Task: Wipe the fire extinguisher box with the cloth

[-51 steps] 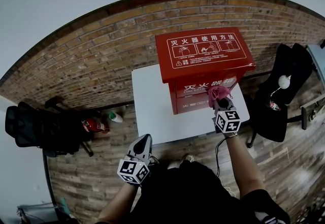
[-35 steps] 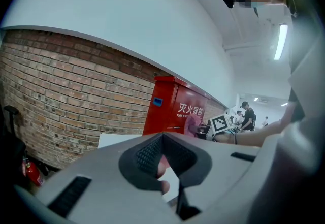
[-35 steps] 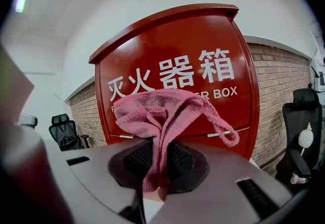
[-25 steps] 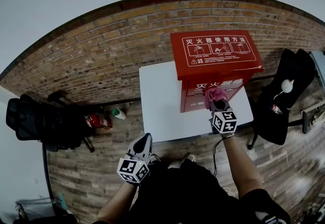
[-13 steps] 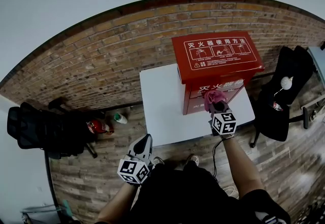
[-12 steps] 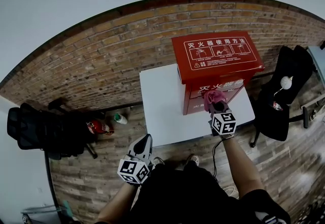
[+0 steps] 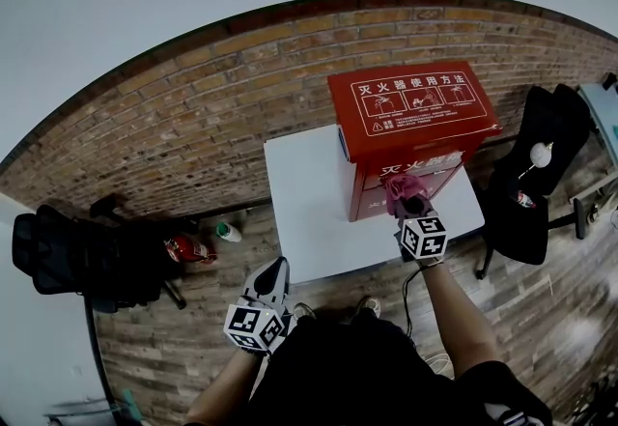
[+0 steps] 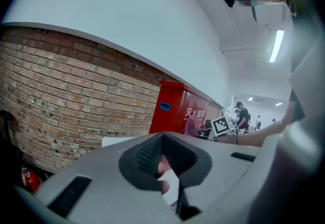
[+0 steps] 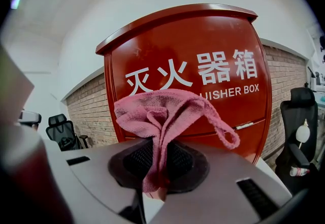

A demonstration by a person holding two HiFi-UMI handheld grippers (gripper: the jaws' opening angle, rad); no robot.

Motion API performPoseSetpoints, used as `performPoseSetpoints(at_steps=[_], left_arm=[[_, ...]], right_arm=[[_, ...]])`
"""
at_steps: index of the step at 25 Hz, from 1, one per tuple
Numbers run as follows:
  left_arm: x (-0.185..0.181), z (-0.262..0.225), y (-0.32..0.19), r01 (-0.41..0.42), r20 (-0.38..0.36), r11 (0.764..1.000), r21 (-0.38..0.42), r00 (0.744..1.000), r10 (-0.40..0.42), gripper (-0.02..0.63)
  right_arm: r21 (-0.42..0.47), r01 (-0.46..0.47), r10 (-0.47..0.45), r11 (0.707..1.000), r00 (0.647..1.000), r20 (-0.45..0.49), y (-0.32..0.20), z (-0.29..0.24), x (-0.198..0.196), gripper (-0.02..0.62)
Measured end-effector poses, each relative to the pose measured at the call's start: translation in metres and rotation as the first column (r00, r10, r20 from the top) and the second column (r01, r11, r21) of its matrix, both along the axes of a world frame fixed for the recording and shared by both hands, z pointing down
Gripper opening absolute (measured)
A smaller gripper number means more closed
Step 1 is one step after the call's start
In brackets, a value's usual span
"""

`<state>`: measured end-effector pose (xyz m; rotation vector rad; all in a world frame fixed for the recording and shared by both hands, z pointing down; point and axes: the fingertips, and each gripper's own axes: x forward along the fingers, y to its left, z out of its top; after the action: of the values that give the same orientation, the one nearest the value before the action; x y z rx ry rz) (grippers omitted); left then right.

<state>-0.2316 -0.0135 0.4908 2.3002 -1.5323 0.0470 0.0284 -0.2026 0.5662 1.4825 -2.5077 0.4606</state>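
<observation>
Right gripper [image 7: 407, 205] clamped on pink cloth [image 9: 161, 111], the bunch leading so fabric, not jaws, meets the front of the fire extinguisher box [image 7: 410, 105], far right on the table [image 7: 301, 212]. Left gripper [image 7: 273, 269] hangs near, jaws together and empty, likely spare.

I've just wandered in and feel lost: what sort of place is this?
Probably an indoor office or workshop room: a brick wall, black office chairs on a wood-plank floor, and a white table carrying a red fire extinguisher box.
</observation>
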Motion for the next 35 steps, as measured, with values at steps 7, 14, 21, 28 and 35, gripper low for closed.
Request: performPoseSetpoints(at_steps=[7,14,21,28,35], left_arm=[[-0.006,0.0,-0.001,-0.006,-0.002,1.0,0.003,1.0,0.006,0.017],[-0.011,-0.002,-0.002,-0.015,-0.005,1.0,0.006,1.0,0.015,0.017],[-0.02,-0.001,-0.001,-0.006,-0.001,1.0,0.006,1.0,0.006,0.017],[-0.026,0.0,0.0,-0.003,-0.002,1.0,0.0,1.0,0.003,0.017],[-0.027,0.002,-0.002,-0.012,-0.013,1.0,-0.009,1.0,0.012,0.017]], right_arm=[[0.001,0.017,-0.017,1.0,1.0,0.0,0.005,-0.002,-0.014,0.061],[-0.003,0.054,-0.054,0.999,0.999,0.005,0.012,-0.003,-0.038,0.061],[-0.008,0.095,-0.094,0.995,0.995,0.015,0.018,0.001,-0.066,0.061],[-0.009,0.089,-0.089,0.996,0.994,0.06,0.02,0.001,-0.081,0.061],[-0.003,0.082,-0.081,0.997,0.993,0.081,0.023,0.007,-0.087,0.061]])
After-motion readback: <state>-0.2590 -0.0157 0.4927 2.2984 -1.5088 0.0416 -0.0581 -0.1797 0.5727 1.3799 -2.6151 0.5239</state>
